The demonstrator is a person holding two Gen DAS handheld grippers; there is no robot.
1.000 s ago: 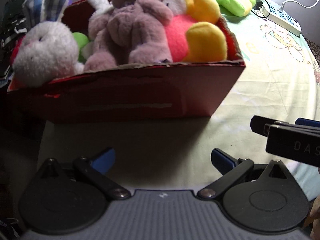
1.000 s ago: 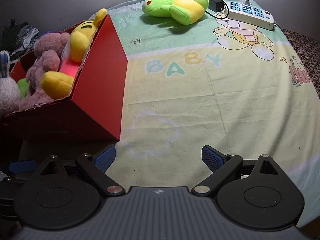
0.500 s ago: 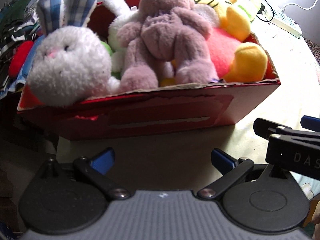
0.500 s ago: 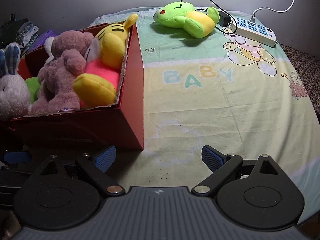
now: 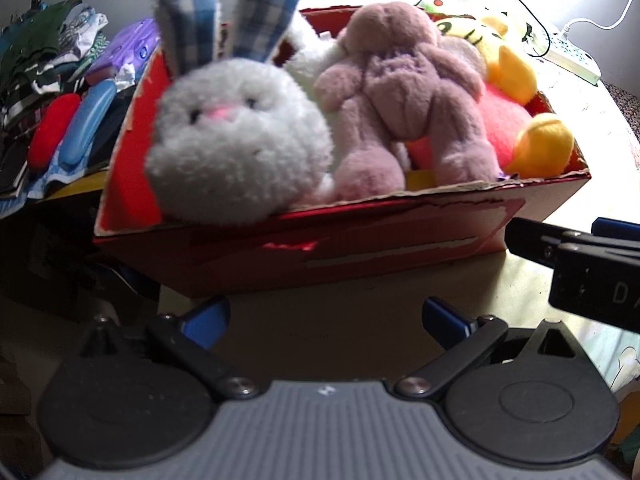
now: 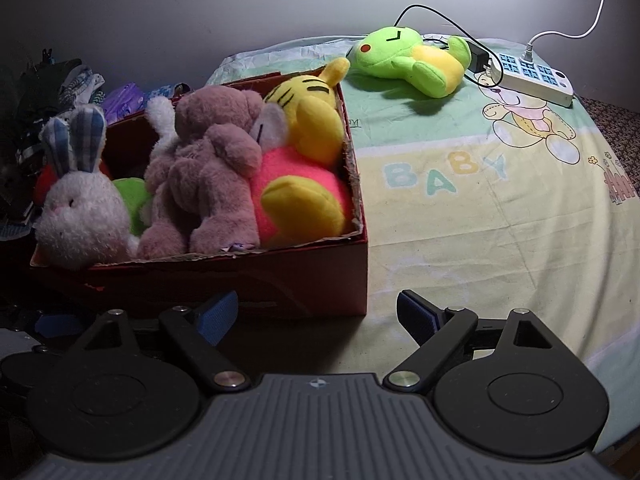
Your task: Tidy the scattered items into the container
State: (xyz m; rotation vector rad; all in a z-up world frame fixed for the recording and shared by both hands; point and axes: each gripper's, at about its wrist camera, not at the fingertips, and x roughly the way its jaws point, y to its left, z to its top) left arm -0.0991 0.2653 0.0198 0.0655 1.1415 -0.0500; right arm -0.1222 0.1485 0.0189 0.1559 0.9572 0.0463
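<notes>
A red cardboard box point(image 6: 304, 272) point(image 5: 360, 252) sits on the bed, packed with a white rabbit point(image 6: 80, 212) point(image 5: 236, 140), a mauve bear point(image 6: 208, 168) point(image 5: 404, 96) and a yellow tiger with a pink belly point(image 6: 304, 160) point(image 5: 508, 92). A green frog plush point(image 6: 412, 62) lies alone on the sheet at the back, beside the power strip. My left gripper point(image 5: 324, 316) stands open just in front of the box, with nothing in it. My right gripper point(image 6: 316, 314) is by the box's near right corner; its jaws are closing with nothing between them. Its body point(image 5: 580, 264) shows in the left wrist view.
A white power strip point(image 6: 532, 76) with a black adapter and cables lies at the back right. A heap of clothes and small items point(image 5: 60, 92) fills the dark area left of the box. The "BABY" print sheet point(image 6: 480, 220) stretches to the right of the box.
Both grippers have drawn back and shifted left, so the box now shows more from above and fills more of each view. The right jaws have narrowed slightly.
</notes>
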